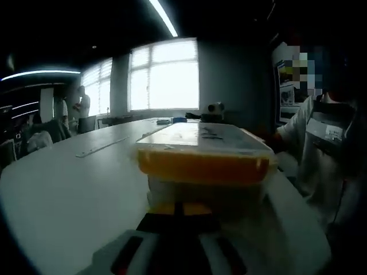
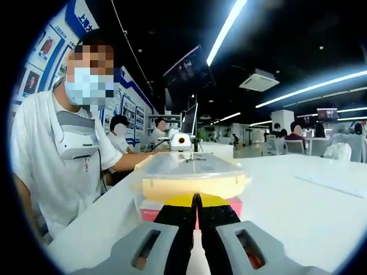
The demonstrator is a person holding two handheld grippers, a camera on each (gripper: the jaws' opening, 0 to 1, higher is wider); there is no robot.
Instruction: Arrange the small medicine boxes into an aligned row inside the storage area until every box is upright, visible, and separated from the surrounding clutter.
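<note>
A shallow storage container [image 1: 203, 154] sits on a long white surface [image 1: 63, 195], straight ahead of both grippers. It has a yellow-orange body [image 2: 192, 184] and a clear, flat lid [image 2: 186, 163] that overhangs the body as a pale rim. Through the lid only a few small dark marks show; whether medicine boxes lie inside cannot be told. In the right gripper view a pink-red box [image 2: 150, 213] lies low against the container's near side, just beside the jaws, with a yellow patch between the two.

In the left gripper view the left gripper [image 1: 182, 215] is seen dimly, its dark jaws drawn close together with a thin gap, tips right at the container's near wall with a yellow piece at the tips; whether they pinch anything cannot be told. In the right gripper view the right gripper [image 2: 196, 209] has its black jaws pressed together, tips at the yellow patch by the container's wall, and nothing is visibly caught between them.

The surface runs open and bare to the left of the container in the left gripper view, with a thin ruler-like strip [image 1: 103, 146] lying well apart. A seated person in a white shirt [image 2: 51, 160] is close along the other long edge. In the right gripper view the surface is broad and open to the right.
</note>
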